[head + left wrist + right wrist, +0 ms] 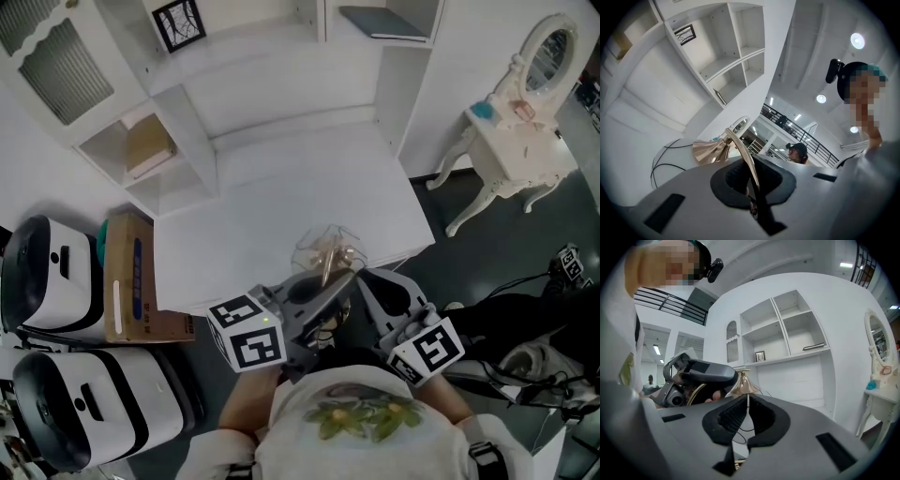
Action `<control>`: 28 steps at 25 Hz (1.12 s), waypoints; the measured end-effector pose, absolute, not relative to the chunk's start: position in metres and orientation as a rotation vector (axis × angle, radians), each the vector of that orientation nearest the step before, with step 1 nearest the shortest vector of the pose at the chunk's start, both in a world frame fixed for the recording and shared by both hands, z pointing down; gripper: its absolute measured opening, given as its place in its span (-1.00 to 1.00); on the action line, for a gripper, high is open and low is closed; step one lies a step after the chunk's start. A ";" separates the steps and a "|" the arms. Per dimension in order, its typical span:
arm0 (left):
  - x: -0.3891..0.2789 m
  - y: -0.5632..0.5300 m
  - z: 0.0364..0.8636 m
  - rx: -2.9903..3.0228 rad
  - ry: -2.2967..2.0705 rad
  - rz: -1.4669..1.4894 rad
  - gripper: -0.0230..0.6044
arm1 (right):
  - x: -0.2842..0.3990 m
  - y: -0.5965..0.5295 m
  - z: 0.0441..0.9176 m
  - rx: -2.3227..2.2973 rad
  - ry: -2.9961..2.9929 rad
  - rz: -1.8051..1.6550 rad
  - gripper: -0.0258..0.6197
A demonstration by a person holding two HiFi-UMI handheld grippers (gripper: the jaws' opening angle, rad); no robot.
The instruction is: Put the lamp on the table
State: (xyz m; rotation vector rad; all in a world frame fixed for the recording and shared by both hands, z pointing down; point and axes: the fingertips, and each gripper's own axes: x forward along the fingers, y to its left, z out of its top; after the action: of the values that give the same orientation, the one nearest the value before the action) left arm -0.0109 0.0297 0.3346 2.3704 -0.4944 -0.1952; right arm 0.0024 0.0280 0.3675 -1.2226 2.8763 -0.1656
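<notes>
The lamp [328, 255] is gold, with a wire-frame globe shade, and hangs in the air over the near edge of the white table [281, 178], close to the person's chest. My left gripper [330, 289] is shut on the lamp's curved gold arm [740, 150], which runs up between the jaws to the gold cone [708, 151] and wire shade [670, 157]. My right gripper [364, 281] comes in from the right. Its jaws are closed on a thin rod [747, 405] below the gold cone [744, 385]. The left gripper [701, 373] shows just behind the cone.
A cardboard box [131, 281] and two white, black-striped cases [52, 277] [94, 408] stand left of the table. White shelving [169, 141] holds a picture frame [178, 23]. At the right are a white dressing table with an oval mirror [520, 141] and cables on the dark floor [534, 281].
</notes>
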 end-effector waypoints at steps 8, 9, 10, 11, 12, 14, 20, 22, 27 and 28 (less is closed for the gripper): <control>-0.018 0.007 0.343 2.391 -0.462 -0.172 -0.84 | -0.014 0.011 0.378 -1.240 2.870 -0.190 -0.81; -0.019 0.003 0.342 2.391 -0.464 -0.174 -0.84 | -0.013 0.007 0.378 -1.241 2.869 -0.195 -0.81; -0.019 -0.002 0.341 2.390 -0.466 -0.175 -0.84 | -0.012 0.003 0.378 -1.241 2.868 -0.201 -0.81; -0.019 -0.005 0.340 2.390 -0.468 -0.176 -0.84 | -0.011 0.000 0.378 -1.239 2.864 -0.212 -0.81; -0.020 -0.009 0.341 2.390 -0.472 -0.176 -0.84 | -0.011 -0.004 0.379 -1.237 2.861 -0.223 -0.81; -0.022 -0.015 0.344 2.389 -0.479 -0.172 -0.84 | -0.013 -0.012 0.382 -1.232 2.859 -0.236 -0.81; -0.025 -0.043 0.341 2.366 -0.495 -0.185 -0.84 | -0.017 -0.040 0.378 -1.181 2.878 -0.236 -0.81; -0.026 -0.053 0.338 2.361 -0.498 -0.193 -0.84 | -0.019 -0.050 0.375 -1.163 2.884 -0.228 -0.81; -0.026 -0.076 0.333 2.374 -0.527 -0.194 -0.84 | -0.020 -0.074 0.369 -1.137 2.897 -0.208 -0.81; -0.026 -0.080 0.333 2.379 -0.536 -0.186 -0.84 | -0.020 -0.078 0.369 -1.132 2.901 -0.205 -0.81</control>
State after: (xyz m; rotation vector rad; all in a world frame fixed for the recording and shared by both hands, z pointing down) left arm -0.0257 -0.0795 0.3328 2.3790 -0.5361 -0.1861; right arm -0.0197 -0.0783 0.3691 -1.1321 2.9007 -0.2051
